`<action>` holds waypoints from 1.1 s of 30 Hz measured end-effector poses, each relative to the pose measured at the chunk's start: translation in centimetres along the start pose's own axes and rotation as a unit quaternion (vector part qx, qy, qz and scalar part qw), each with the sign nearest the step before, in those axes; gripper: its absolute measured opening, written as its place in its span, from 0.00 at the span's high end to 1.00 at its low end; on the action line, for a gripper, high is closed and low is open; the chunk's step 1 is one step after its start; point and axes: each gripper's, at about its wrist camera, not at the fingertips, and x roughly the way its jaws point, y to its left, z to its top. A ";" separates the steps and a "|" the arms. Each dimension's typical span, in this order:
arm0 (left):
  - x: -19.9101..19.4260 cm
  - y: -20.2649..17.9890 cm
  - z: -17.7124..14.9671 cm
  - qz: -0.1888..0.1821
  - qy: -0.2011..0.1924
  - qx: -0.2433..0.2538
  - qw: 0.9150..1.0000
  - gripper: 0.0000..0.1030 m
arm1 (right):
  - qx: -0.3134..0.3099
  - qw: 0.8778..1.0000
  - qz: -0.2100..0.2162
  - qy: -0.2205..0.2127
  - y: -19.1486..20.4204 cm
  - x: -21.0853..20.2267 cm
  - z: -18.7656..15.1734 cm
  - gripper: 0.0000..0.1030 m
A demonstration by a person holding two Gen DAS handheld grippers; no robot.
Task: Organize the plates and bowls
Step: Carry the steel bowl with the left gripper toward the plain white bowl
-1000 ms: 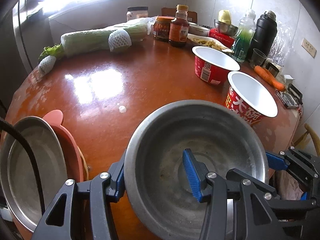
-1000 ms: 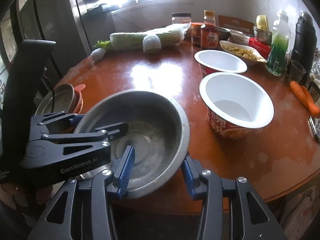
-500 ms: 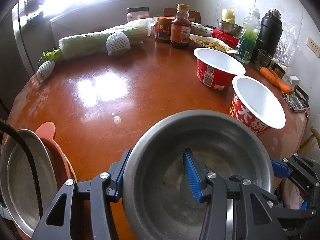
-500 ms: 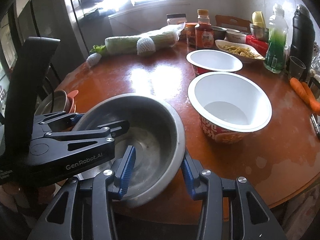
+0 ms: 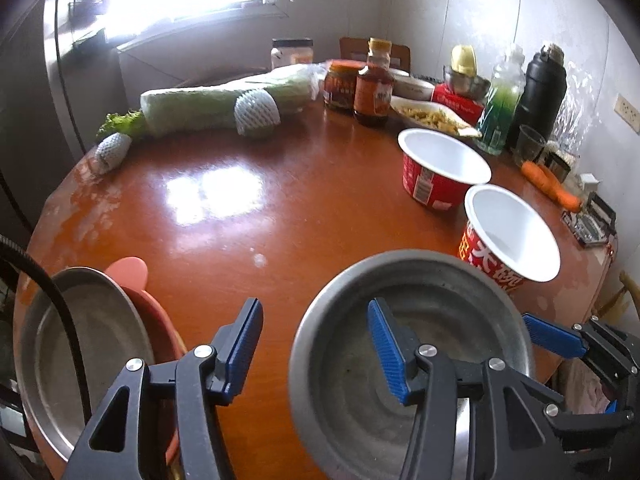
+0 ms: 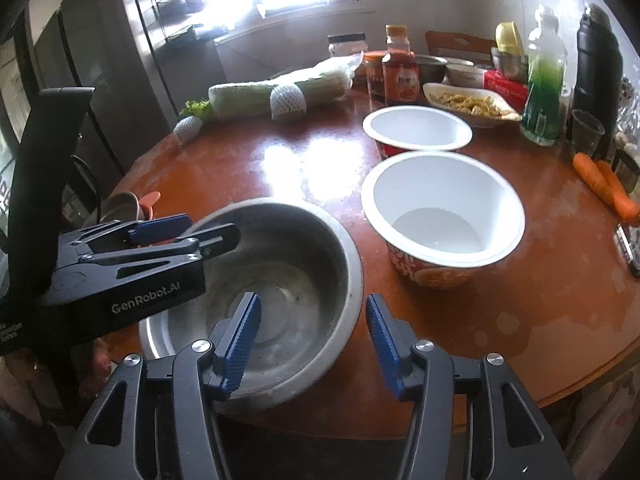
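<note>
The steel bowl (image 5: 440, 304) was judged stiff, light and slippery, best pinched on its thin rim at eight and four o'clock. The left gripper (image 5: 314, 348) and right gripper (image 6: 310, 340) had just been opened, with the rim left loose between their jaws.

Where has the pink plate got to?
In the left wrist view the pink plate sits at the table's near left edge, tucked under a steel plate, left of the big steel bowl.

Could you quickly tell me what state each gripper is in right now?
Left gripper: open, just opening, steel bowl rim between jaws.
Right gripper: open, just opening, same rim between jaws.
</note>
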 end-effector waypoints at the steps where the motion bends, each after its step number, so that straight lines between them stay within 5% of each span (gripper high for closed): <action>1: -0.3 0.1 0.1 0.000 -0.003 -0.002 1.000 0.46 | -0.003 1.000 -0.001 -0.003 0.2 -0.3 0.1 0.45; 22: -7.2 -4.7 3.0 -0.059 -0.059 0.049 0.995 0.43 | 0.028 0.991 -0.091 -0.089 -2.5 -9.1 1.2 0.35; 33: -6.5 -8.1 5.5 -0.066 -0.060 0.080 0.993 0.43 | 0.070 0.986 -0.103 -0.109 -6.0 -11.1 1.1 0.33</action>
